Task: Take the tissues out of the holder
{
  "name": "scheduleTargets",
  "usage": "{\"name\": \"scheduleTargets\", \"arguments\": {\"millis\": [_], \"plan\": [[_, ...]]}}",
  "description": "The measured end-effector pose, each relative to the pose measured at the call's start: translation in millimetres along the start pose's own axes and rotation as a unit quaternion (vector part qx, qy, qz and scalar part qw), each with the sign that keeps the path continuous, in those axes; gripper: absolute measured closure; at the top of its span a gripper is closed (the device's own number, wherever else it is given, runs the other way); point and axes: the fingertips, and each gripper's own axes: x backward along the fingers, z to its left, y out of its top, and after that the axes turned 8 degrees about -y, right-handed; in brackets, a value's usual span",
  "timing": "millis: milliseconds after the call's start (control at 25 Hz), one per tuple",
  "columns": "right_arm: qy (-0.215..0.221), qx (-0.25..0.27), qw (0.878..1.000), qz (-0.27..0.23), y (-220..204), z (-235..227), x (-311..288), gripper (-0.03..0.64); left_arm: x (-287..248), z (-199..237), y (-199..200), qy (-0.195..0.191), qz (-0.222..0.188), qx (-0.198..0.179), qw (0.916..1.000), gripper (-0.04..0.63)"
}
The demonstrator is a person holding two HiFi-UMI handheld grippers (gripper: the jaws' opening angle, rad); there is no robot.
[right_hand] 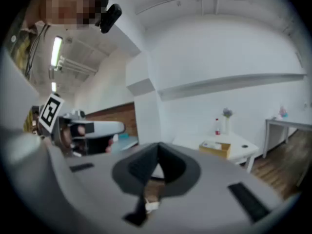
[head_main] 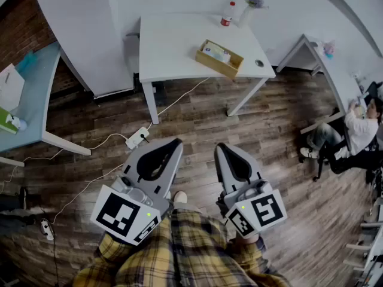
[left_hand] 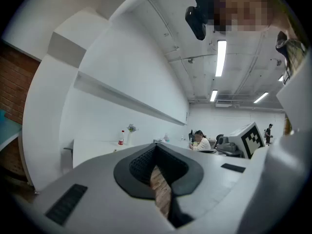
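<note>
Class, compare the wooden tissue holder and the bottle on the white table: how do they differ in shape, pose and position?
The tissue holder is a low, wide, open-topped wooden box; the bottle is slim and upright. The tissue holder sits towards the table edge nearer the camera; the bottle stands at the far edge. Both rest on the same table.

The grey two-jaw right gripper [right_hand: 157, 152] is seen pinched together, nothing held. Well off, a shallow wooden tissue holder [right_hand: 215, 149] is parked on a white table [right_hand: 190, 142], with a small red-marked bottle [right_hand: 217, 126] set behind.
</note>
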Motion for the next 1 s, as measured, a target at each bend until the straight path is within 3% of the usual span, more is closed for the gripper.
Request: {"name": "scheduleTargets", "arguments": {"millis": [1000], "plan": [[0.004, -0.004, 1.000, -0.022, 6, -26, 25, 0.606, -10, -18, 1, 0.020, -0.013, -0.015, 0.9996, 0.586]]}}
